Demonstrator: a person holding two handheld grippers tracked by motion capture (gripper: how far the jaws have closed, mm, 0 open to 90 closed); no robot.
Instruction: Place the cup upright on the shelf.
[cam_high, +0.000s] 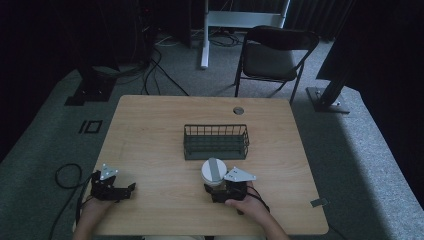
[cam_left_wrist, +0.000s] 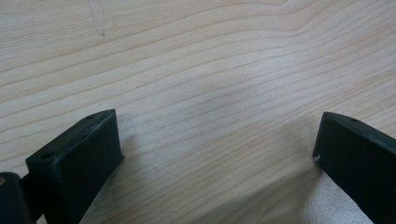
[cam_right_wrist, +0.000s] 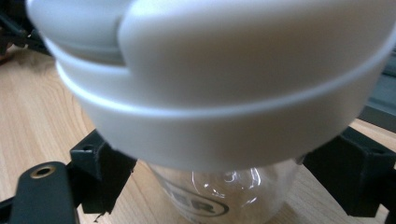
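high view: we see our right tongs (cam_high: 216, 188) set around a clear bottle (cam_high: 214, 172) with a wide white lid (cam_high: 215, 169), standing on the tabletop (cam_high: 150, 140) just in front of the dark wire basket (cam_high: 216, 141). in the right gripper view the jaws sit on either side of the bottle's clear body (cam_right_wrist: 224, 196), below the lid (cam_right_wrist: 233, 84), close against it; we cannot tell whether they press it firmly or only flank it. our left tongs (cam_high: 112, 187) rest near the tabletop's front left corner, well apart from the bottle, and in the left gripper view their jaws stand spread wide over bare wood (cam_left_wrist: 210, 93).

we judge the main risk to be slip. the body is smooth and round, and the lid is broad and sits above the grip, so a light pinch could let the bottle slide down or tip forward once lifted. a second risk is the basket's near wall: if we carry the bottle low, its base may catch the wire rim and knock the bottle out of the jaws. squeezing off-centre could also make it twist.
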